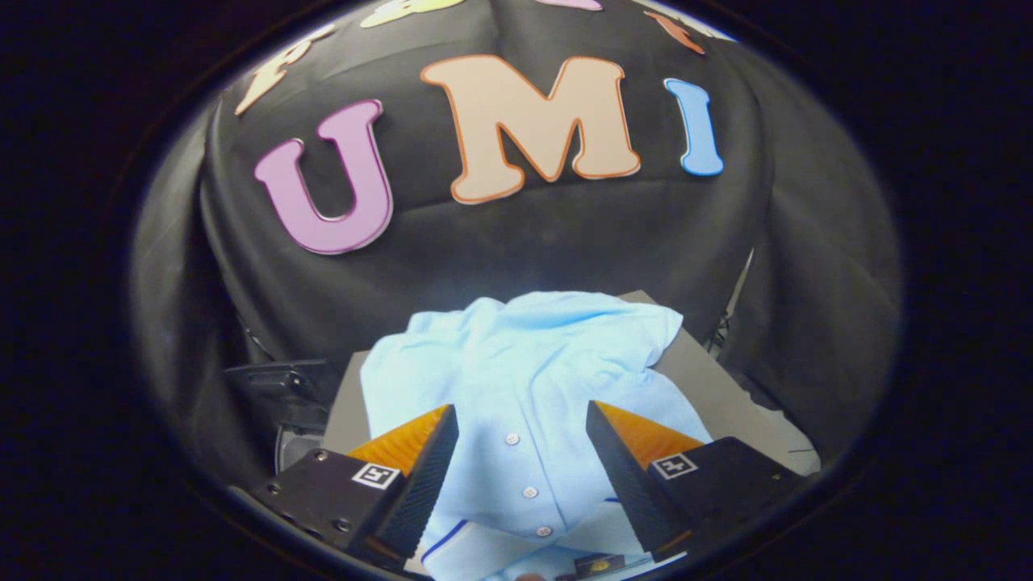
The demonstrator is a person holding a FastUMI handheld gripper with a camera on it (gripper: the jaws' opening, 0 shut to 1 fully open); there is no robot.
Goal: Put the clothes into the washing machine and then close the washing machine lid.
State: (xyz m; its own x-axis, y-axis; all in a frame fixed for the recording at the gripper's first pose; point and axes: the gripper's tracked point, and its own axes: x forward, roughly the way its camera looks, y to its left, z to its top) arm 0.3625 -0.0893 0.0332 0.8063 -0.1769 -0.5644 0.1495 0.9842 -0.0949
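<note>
Your tongs [522,420] stand wide apart, holding nothing. Between and ahead of them, at twelve o'clock, the crumpled light blue buttoned shirt [516,363] lies on the grey tabletop [726,387]. A dark machine part [282,387] sits at ten o'clock.

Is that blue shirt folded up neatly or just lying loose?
Loose. The shirt lies rumpled on the table, its button row showing between the open claw fingers, which are not touching it.
</note>
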